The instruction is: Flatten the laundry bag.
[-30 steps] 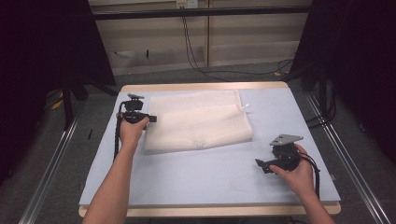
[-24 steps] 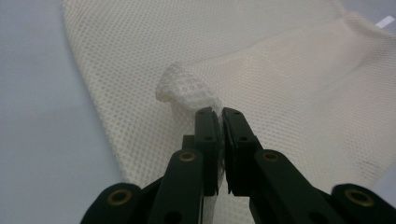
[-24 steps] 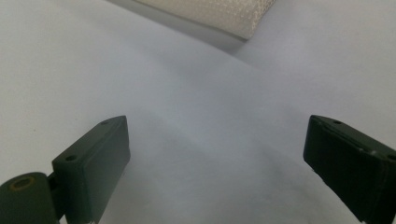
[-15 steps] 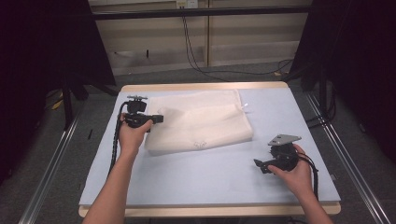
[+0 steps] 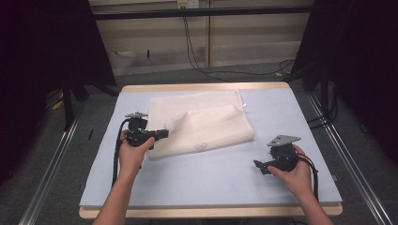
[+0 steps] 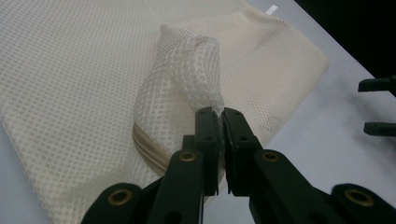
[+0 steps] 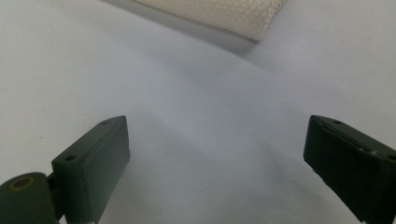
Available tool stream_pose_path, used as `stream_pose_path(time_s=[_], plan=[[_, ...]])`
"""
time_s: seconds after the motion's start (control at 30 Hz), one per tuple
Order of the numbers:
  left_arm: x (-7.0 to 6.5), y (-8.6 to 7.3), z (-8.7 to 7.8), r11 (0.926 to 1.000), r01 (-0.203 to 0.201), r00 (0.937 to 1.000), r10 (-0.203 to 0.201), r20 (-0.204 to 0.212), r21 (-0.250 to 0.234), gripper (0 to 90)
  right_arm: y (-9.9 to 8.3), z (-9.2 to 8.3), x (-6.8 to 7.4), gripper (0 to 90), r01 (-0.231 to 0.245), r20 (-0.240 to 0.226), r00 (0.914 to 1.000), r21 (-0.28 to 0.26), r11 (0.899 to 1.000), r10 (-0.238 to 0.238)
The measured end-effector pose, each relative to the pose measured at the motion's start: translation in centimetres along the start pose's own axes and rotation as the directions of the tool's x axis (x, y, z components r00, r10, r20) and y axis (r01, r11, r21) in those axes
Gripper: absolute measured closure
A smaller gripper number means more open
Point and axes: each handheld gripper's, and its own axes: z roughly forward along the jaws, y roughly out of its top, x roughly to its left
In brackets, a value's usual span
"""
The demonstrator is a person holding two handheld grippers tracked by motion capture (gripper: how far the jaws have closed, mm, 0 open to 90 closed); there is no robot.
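A cream mesh cloth (image 5: 202, 123) lies folded across the middle back of the pale blue table (image 5: 206, 178). My left gripper (image 5: 164, 133) is shut on a corner of that cloth and holds it lifted over the rest of the fabric. In the left gripper view the pinched mesh cloth (image 6: 187, 74) rises in a peak from my left gripper (image 6: 221, 116). My right gripper (image 5: 257, 166) stands open over bare table at the front right, apart from the cloth. In the right gripper view my right gripper (image 7: 217, 149) has only table between its jaws, with the cloth's edge (image 7: 224, 14) beyond.
The table's wooden edge (image 5: 206, 212) runs along the front. Metal rails (image 5: 51, 164) flank the table on the floor. Dark curtains and stands (image 5: 70, 89) stand at both sides, and cables (image 5: 197, 51) hang at the back wall.
My left gripper has moved toward me and to the right with the cloth's corner, folding that corner over the cloth. The right gripper has stayed put.
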Motion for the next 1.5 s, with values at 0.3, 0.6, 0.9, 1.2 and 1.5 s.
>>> stream_pose_path(time_s=[0.3,0.6,0.9,1.2,1.5], plan=[[-0.9,-2.5,-0.4,0.9998,-0.015,0.9993,0.015,0.034,0.008,85.4,-0.1,0.1,-0.1,6.7,-0.01,0.001,0.9999,0.002,1.0,0.01],[-1.0,-4.4,-0.3,0.9992,-0.005,0.9984,0.003,0.057,0.039,85.3,-0.2,0.1,-0.3,7.4,-0.024,0.007,0.9997,-0.005,1.0,0.024],[-1.7,-5.5,-0.6,0.9974,-0.031,0.9979,0.027,0.059,0.066,85.1,0.6,0.0,-0.3,15.3,-0.092,-0.032,0.9954,-0.05,0.994,0.091],[-1.7,-6.8,-1.0,0.9951,-0.023,0.9959,0.014,0.089,0.096,85.1,2.1,1.2,0.0,18.9,-0.111,-0.035,0.9935,-0.062,0.992,0.109],[-1.6,-7.2,-1.2,0.9933,-0.022,0.9948,0.01,0.101,0.113,85.1,5.1,2.8,-1.1,28.4,-0.162,-0.024,0.9867,-0.148,0.976,0.161]])
